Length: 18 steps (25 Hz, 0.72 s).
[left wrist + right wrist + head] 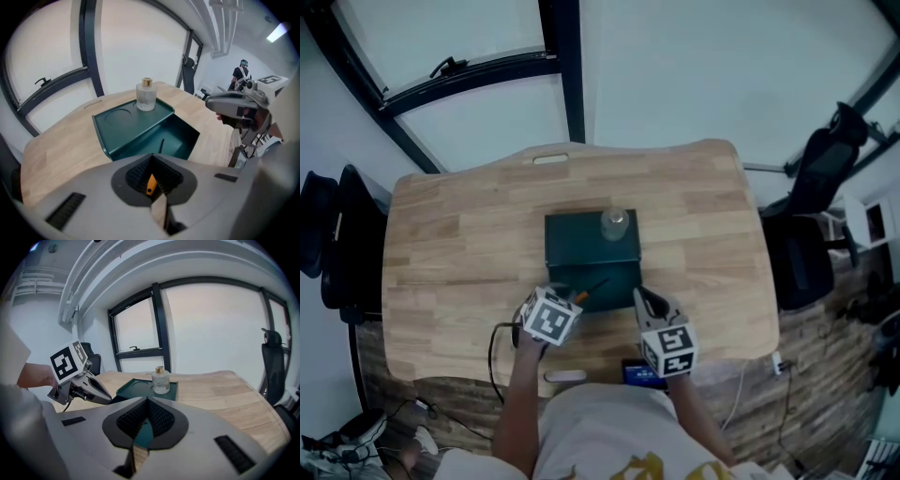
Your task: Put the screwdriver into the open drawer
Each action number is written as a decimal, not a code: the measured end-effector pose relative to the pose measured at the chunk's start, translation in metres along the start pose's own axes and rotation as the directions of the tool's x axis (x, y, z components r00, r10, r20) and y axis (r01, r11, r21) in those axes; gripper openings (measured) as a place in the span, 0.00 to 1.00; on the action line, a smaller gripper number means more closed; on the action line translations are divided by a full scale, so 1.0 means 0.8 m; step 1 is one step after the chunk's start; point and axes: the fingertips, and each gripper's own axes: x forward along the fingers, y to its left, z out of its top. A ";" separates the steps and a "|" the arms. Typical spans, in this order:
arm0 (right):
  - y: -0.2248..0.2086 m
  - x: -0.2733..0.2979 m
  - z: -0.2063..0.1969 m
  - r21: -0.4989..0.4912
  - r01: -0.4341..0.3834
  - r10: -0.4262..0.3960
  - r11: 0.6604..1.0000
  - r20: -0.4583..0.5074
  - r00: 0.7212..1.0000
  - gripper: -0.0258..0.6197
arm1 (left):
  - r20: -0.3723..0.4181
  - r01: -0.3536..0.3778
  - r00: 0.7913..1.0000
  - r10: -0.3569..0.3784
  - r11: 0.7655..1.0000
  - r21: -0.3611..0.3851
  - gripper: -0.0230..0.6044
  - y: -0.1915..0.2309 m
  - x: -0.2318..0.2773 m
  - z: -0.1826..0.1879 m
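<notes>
1. Gripping the screwdriver (151, 183) by its orange handle, the left gripper (573, 300) has its jaws closed firmly on it. In the left gripper view the handle sits between the two ribbed pads.
2. The screwdriver's thin dark shaft points forward and down from those jaws, over the open drawer (186, 132). I cannot tell whether the tip touches the drawer floor.
3. The drawer is pulled out toward the person from a dark green box (581, 234), which stands in the middle of a wooden table (441, 253). The part of the drawer's inside that shows is plain green.
4. A clear glass bottle (161, 380) with a gold cap stands upright on top of the box, toward its back right corner. It is beside a round recess in the top.
5. The right gripper (647, 302) hovers just to the right of the drawer's front. Its jaws are brought together to a thin slit and hold nothing; only green and wood show through the gap.
6. The two grippers are near each other but apart, one at each side of the drawer's front.
7. A black cable (494, 352) lies on the near edge of the table, left of the left gripper.
8. A black office chair (811, 234) stands off the table's right side.
</notes>
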 end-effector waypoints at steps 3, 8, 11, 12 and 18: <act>0.004 -0.007 0.007 -0.010 0.005 -0.005 1.000 0.021 1.000 0.04 | 0.130 -0.038 0.991 0.039 0.999 -0.013 0.04 0.006 -0.016 0.015; 0.013 -0.016 0.026 -0.016 0.008 -0.007 1.000 0.064 0.998 0.04 | 0.286 -0.079 0.956 0.069 0.997 0.025 0.04 0.004 -0.048 0.043; 0.014 -0.019 0.028 -0.024 0.015 -0.013 1.000 0.072 0.997 0.04 | 0.344 -0.091 0.936 0.079 0.996 0.019 0.04 0.001 -0.060 0.050; 0.013 -0.019 0.028 -0.030 0.022 -0.020 0.999 0.086 0.996 0.04 | 0.366 -0.093 0.927 0.081 0.996 0.016 0.04 0.001 -0.065 0.052; 0.020 -0.030 0.043 -0.037 0.038 -0.033 0.999 0.114 0.993 0.04 | 0.447 -0.105 0.888 0.105 0.994 -0.026 0.04 0.005 -0.088 0.057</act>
